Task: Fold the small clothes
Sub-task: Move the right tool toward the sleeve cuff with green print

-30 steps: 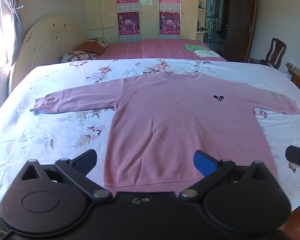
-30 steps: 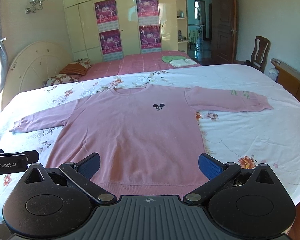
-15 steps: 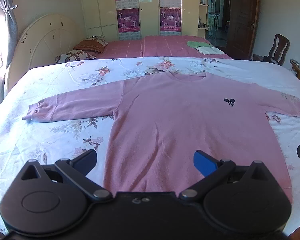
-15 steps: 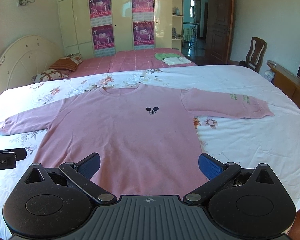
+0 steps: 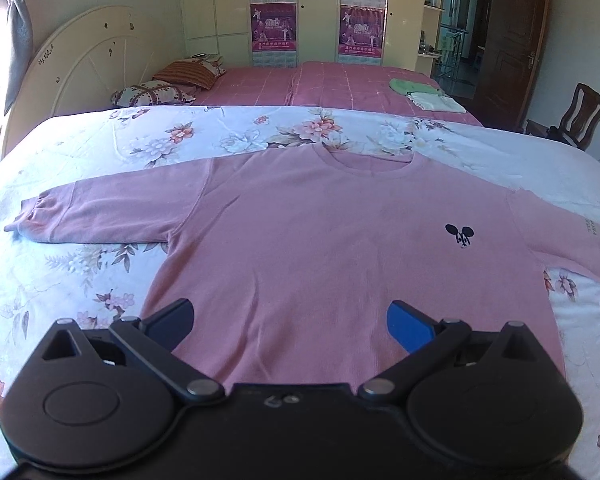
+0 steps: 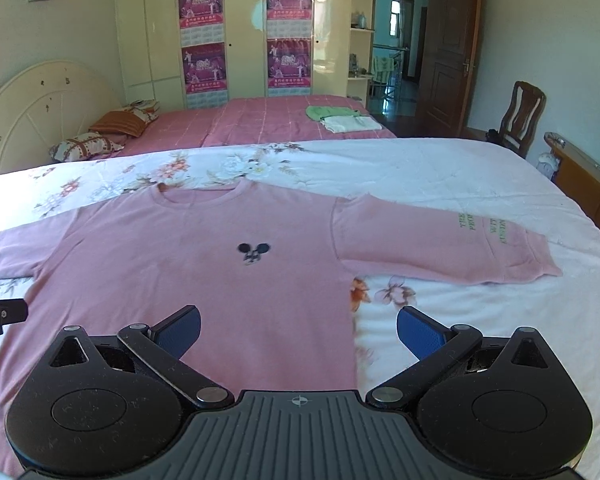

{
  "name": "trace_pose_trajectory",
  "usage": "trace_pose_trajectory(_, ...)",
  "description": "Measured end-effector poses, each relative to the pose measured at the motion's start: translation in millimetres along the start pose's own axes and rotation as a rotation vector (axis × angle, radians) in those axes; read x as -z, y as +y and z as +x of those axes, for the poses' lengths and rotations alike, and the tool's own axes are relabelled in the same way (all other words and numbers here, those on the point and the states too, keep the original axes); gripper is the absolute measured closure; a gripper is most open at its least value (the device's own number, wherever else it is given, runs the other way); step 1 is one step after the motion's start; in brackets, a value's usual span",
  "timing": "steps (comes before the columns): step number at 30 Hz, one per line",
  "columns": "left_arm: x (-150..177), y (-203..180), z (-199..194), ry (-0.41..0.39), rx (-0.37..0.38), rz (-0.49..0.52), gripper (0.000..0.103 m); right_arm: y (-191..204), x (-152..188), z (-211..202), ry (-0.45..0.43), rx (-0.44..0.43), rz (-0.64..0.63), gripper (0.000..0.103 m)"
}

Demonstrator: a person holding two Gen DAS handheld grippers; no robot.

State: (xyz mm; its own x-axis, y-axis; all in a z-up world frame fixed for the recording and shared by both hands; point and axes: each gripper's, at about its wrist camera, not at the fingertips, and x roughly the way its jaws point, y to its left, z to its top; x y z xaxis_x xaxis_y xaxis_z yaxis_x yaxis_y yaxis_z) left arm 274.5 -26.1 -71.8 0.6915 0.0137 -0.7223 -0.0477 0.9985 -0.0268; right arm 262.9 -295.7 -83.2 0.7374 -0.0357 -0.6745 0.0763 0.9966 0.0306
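Observation:
A pink long-sleeved sweatshirt (image 5: 320, 240) lies flat and face up on the floral bedsheet (image 5: 100, 148), both sleeves spread out sideways. It also shows in the right wrist view (image 6: 204, 280), with a small dark logo (image 6: 253, 251) on the chest and green lettering on its right sleeve (image 6: 460, 240). My left gripper (image 5: 290, 320) is open and empty above the lower left part of the body. My right gripper (image 6: 298, 326) is open and empty above the body's lower right side edge.
A second bed with a pink cover (image 6: 268, 120) stands behind, with folded green and white clothes (image 6: 340, 118) and pillows (image 6: 100, 136) on it. A wooden chair (image 6: 520, 116) and a wooden cabinet (image 6: 580, 176) stand at the right. A wardrobe (image 6: 244, 28) lines the back wall.
Both grippers have moved forward over the sweatshirt, away from its hem and closer to the chest. Both stay open and the sweatshirt has not moved.

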Motion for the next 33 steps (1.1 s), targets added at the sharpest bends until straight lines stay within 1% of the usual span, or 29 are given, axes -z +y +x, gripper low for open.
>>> trace_pose_trajectory(4, -7, -23, 26, 0.011, -0.027, 0.009, 0.000, -31, -12, 32, 0.013, 0.016, -0.006, 0.000)
trace_pose_trajectory(8, -12, -40, 48, 0.035, -0.037, 0.004, 0.000, -61, -19, 59, 0.026, 0.030, 0.016, 0.000)
trace_pose_trajectory(11, -11, -53, 61, 0.044, -0.058, 0.018, 0.000, -85, -23, 78, 0.040, 0.049, 0.022, 0.000)
trace_pose_trajectory(18, -14, -74, 90, 0.061, -0.089, 0.024, 0.000, -147, -21, 112, 0.058, 0.104, 0.091, 0.001)
trace_pose_trajectory(22, -17, -87, 106, 0.076, -0.098, 0.035, 0.001, -185, -16, 126, 0.065, 0.157, 0.129, 0.001)
trace_pose_trajectory(24, -18, -92, 112, 0.079, -0.103, 0.039, 0.001, -208, -13, 132, 0.073, 0.182, 0.172, 0.001)
trace_pose_trajectory(25, -20, -94, 114, 0.080, -0.102, 0.037, 0.001, -219, -12, 136, 0.070, 0.194, 0.201, 0.004)
trace_pose_trajectory(26, -20, -96, 116, 0.082, -0.101, 0.035, 0.001, -230, -11, 138, 0.070, 0.209, 0.221, 0.022)
trace_pose_trajectory(27, -20, -96, 118, 0.085, -0.101, 0.033, 0.001, -243, -10, 141, 0.084, 0.243, 0.243, 0.035)
trace_pose_trajectory(30, -21, -100, 124, 0.096, -0.105, 0.033, 0.001, -276, -8, 145, 0.100, 0.288, 0.307, 0.035)
trace_pose_trajectory(33, -23, -103, 130, 0.101, -0.107, 0.039, 0.002, -300, -7, 147, 0.119, 0.344, 0.340, 0.035)
